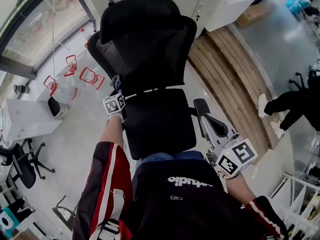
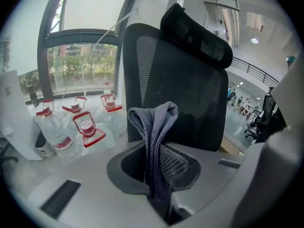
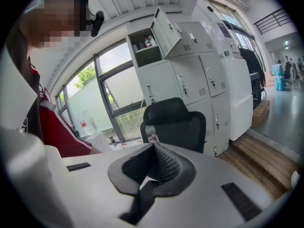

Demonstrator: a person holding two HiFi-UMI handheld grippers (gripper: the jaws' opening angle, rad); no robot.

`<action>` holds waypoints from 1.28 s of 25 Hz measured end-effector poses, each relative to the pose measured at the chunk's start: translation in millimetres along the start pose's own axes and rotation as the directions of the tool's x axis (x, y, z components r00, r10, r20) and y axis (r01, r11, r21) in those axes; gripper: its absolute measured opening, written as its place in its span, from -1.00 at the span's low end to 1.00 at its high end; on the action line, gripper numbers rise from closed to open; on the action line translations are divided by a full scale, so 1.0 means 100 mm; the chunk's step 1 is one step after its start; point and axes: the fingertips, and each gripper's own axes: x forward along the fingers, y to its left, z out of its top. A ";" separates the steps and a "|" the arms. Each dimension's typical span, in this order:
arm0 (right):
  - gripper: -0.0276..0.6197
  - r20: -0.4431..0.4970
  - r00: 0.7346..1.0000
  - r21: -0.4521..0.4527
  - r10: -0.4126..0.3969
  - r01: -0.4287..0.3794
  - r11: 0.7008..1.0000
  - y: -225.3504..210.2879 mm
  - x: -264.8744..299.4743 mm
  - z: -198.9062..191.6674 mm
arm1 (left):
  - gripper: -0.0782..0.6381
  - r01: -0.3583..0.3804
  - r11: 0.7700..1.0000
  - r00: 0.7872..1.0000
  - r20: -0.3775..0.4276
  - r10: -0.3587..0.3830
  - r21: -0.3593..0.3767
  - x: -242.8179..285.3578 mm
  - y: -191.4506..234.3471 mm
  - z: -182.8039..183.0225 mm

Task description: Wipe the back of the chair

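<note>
A black office chair (image 1: 145,49) with a mesh back and a headrest stands right in front of me. My left gripper (image 1: 116,91) is at the lower left edge of the chair back, shut on a folded grey cloth (image 2: 154,137). In the left gripper view the cloth sticks up between the jaws of the left gripper (image 2: 154,163), close to the mesh back (image 2: 190,89). My right gripper (image 1: 235,156) hangs low on the right beside the chair's armrest (image 1: 212,121). The right gripper (image 3: 154,151) is shut with nothing in it, and its view shows the chair (image 3: 175,125) farther off.
Several water jugs with red handles (image 1: 80,79) stand on the floor left of the chair, by the window (image 2: 80,65). White lockers (image 3: 190,70) and a wooden step (image 1: 230,74) lie behind and to the right. A person's legs (image 1: 292,104) are at far right. A white desk (image 1: 25,119) is at left.
</note>
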 end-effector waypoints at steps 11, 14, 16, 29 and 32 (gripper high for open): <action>-0.88 0.015 0.997 0.045 -0.070 0.069 0.997 -0.62 -0.13 0.10 | -0.62 0.150 0.982 0.988 -0.034 -0.147 0.113 0.70 -1.24 0.09; -0.88 0.022 0.994 0.066 -0.110 0.108 0.992 -0.83 -0.22 0.09 | -0.62 0.225 0.960 0.974 -0.067 -0.217 0.165 0.87 -1.78 0.05; -0.88 0.029 0.989 0.081 -0.142 0.139 0.987 -0.97 -0.30 0.09 | -0.62 0.286 0.938 0.958 -0.086 -0.274 0.195 0.98 -2.18 0.03; -0.88 0.066 0.963 0.142 -0.261 0.250 0.958 -1.27 -0.72 0.06 | -0.62 0.537 0.811 0.842 -0.104 -0.529 0.231 0.90 -3.72 0.13; -0.88 0.080 0.967 0.130 -0.241 0.229 0.965 -1.15 -0.71 0.12 | -0.62 0.563 0.796 0.823 -0.066 -0.564 0.224 0.58 -3.73 0.28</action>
